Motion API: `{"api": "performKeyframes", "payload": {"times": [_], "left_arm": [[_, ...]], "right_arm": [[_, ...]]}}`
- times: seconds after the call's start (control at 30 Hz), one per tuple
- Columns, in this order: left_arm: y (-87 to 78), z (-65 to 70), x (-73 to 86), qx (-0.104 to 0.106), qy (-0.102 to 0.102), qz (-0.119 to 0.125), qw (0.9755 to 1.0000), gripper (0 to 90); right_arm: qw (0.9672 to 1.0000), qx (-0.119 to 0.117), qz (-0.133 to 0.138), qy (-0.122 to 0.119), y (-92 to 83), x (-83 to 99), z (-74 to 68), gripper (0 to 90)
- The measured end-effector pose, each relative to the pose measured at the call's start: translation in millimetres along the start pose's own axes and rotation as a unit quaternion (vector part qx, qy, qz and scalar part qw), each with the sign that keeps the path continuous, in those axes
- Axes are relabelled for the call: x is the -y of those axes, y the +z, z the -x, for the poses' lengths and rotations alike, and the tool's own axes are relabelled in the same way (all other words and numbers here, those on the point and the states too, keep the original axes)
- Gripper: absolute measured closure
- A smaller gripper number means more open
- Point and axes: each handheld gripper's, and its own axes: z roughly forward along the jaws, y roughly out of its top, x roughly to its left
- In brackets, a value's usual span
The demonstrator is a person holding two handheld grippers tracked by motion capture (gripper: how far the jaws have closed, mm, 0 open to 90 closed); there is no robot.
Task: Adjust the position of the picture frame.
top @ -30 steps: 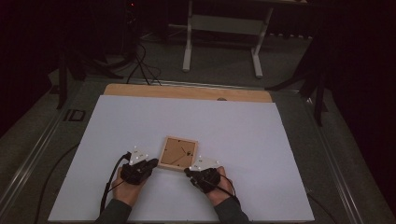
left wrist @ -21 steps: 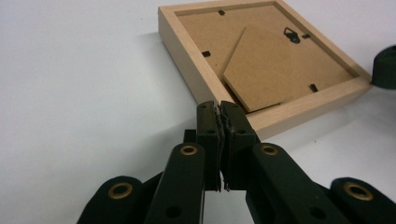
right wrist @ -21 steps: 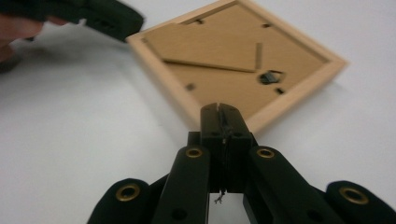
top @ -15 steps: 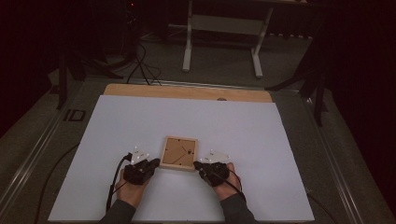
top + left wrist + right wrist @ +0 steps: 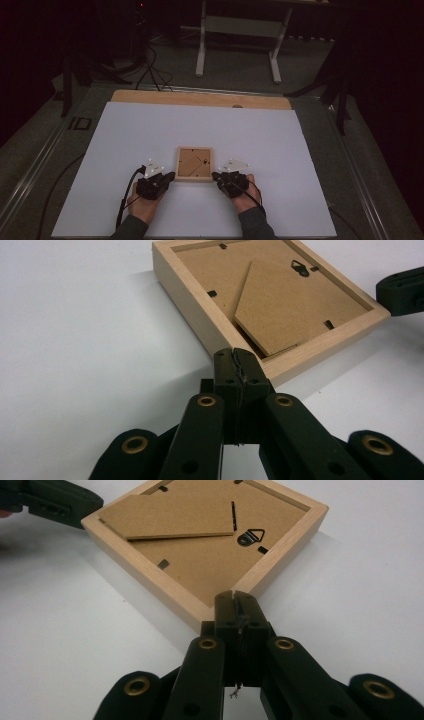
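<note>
A frame (image 5: 194, 164) lies face down at the middle of the white tabletop (image 5: 150, 130). Both the left gripper (image 5: 171, 175) and right gripper (image 5: 214, 175) are held with jaws closed and empty at its near corners. It is judged light, stiff and glass-fronted; the wooden rim is best gripped.

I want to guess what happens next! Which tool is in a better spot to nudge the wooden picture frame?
Probably either. The left tool and right tool are both shut, each with its tip at a near corner of the picture frame, which lies face down. Neither looks better placed.
</note>
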Motion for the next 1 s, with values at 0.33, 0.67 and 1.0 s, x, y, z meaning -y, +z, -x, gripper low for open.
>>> {"api": "performKeyframes", "payload": {"times": [0.33, 0.67, 1.0], "left_arm": [[2.7, -0.8, -1.7, 0.005, -0.019, 0.004, 0.9998, 89.6], [5.9, -2.7, -3.1, 0.009, -0.026, 0.008, 0.9996, 89.6], [6.6, -0.4, -3.0, 0.013, -0.019, 0.007, 0.9997, 89.5]], "right_arm": [[1.0000, -0.003, -0.001, 0.008, -0.4, 0.5, 2.3, 89.5], [0.9998, -0.007, 0.001, 0.019, -0.4, 0.8, 5.8, 89.5], [0.9994, -0.009, 0.004, 0.032, 1.2, 0.5, 13.6, 89.0]]}}
